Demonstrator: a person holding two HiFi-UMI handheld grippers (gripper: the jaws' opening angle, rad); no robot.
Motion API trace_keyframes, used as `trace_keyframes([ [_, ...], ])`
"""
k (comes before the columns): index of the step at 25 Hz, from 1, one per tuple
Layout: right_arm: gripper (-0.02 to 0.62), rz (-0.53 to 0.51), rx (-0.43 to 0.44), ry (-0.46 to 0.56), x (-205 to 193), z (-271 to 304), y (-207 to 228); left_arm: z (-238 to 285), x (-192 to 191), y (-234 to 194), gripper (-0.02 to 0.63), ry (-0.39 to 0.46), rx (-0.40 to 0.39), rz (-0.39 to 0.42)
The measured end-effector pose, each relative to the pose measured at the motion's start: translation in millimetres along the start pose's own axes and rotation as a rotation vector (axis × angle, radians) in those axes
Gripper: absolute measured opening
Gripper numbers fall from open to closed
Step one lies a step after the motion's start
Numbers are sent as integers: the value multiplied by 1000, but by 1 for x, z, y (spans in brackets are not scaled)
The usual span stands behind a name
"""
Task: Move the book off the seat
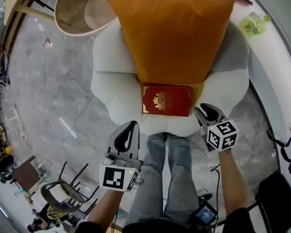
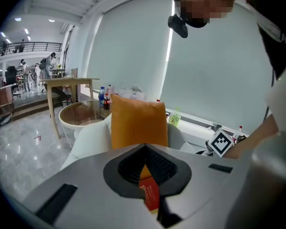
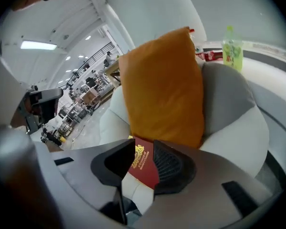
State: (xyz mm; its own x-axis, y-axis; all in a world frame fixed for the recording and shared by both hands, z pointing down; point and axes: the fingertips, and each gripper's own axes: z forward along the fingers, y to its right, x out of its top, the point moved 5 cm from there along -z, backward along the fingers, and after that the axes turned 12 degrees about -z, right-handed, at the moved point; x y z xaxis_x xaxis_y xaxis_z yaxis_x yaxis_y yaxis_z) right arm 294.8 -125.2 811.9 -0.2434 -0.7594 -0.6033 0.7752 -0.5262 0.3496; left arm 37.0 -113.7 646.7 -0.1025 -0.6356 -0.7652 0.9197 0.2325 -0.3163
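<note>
Below, glossy grey floor surrounds the armchair.

The book seems partly under the cushion.

The head view is looking steeply down at the armchair; both gripper views are closely facing its orange cushion.

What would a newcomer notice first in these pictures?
A big orange cushion leans against the back of a white chair, in the middle of the head view. A red book with a gold crest lies flat on the seat just in front of it. The left gripper and right gripper hang at the seat's front edge, neither touching the book.
</note>
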Motion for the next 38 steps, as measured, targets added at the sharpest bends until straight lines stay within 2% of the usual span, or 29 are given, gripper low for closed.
trace_keyframes([
  [3,162,83,-2,-28,-39,28,15,14,-29,-9,11,-38,-9,8],
  [6,181,110,1,-61,-70,53,28,30,-52,-14,11,-64,-26,4],
  [14,217,163,21,-109,-135,123,59,73,-84,-30,11,-57,-33,27],
  [18,268,227,50,-99,-158,146,71,90,-109,-46,11,-75,-28,26],
  [21,280,315,109,-67,-165,160,78,101,-126,-53,11,-85,-25,15],
  [26,298,379,220,-52,-161,173,86,118,-132,-61,11,-95,-38,8],
  [31,315,440,367,-127,-163,188,86,126,-126,-67,11,-94,-40,9],
  [36,316,475,473,-185,-159,191,87,128,-123,-71,11,-88,-47,8],
  [38,306,457,495,-211,-156,191,86,128,-122,-72,11,-86,-47,5],
])
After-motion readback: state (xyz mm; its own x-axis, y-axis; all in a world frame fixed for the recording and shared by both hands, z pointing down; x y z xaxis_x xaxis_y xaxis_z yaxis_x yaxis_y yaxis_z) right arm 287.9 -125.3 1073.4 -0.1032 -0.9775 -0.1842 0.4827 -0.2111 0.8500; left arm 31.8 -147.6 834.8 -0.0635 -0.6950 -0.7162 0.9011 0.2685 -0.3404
